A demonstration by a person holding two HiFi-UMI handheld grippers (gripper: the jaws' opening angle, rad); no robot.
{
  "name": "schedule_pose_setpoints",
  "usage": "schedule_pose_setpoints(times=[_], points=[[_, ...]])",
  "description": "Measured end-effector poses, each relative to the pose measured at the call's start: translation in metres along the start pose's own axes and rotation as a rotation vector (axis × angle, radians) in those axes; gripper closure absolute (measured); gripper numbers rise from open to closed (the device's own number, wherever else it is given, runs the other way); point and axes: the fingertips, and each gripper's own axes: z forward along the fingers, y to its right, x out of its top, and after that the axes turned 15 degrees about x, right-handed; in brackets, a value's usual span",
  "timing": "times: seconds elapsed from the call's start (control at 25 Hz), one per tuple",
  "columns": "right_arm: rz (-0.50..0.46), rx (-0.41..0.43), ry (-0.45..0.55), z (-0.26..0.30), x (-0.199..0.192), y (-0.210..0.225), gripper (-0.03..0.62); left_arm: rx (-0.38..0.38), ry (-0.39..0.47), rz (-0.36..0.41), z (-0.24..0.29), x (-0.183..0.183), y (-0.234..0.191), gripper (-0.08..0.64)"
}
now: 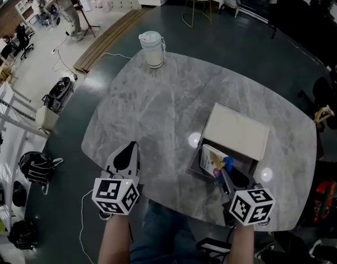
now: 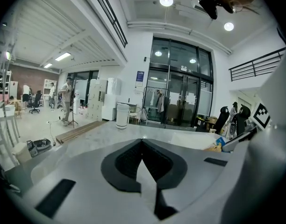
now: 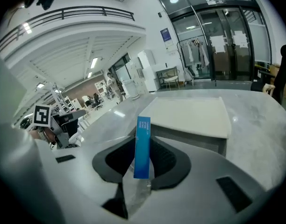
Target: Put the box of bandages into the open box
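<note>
Right gripper view shows the slim blue-edged cardboard box of bandages (image 3: pixel 142 134) standing upright, clamped across its broad faces by the right gripper (image 3: pixel 143 143). It is probably light, thin card that crushes easily, so a mid-length grip suits it. Only the head view shows it hanging over the dark grey open box (image 1: pixel 196 160). The left gripper (image 2: pixel 142 143) is closed and empty.

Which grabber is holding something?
The right gripper: its jaws pinch the thin blue box of bandages. The left gripper has its jaws shut together, with nothing between them.
</note>
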Motion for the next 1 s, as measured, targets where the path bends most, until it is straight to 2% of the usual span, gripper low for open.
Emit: schedule_pose_setpoints(times=[0.16, 0.6, 0.8, 1.0], points=[[0.074, -0.007, -0.031, 0.006, -0.002, 0.01, 0.479, 0.006, 0.006, -0.005, 0.007, 0.004, -0.004, 0.548], [0.198, -0.138, -0.173, 0.01, -0.014, 0.045, 0.453, 0.013, 0.01, 0.0, 0.024, 0.015, -0.017, 0.548], [0.264, -0.179, -0.189, 0.012, -0.019, 0.053, 0.446, 0.02, -0.008, -0.006, 0.033, 0.014, -0.025, 0.548], [0.27, -0.232, -0.253, 0.014, -0.027, 0.065, 0.439, 0.021, -0.025, -0.004, 0.044, 0.013, -0.031, 0.548]])
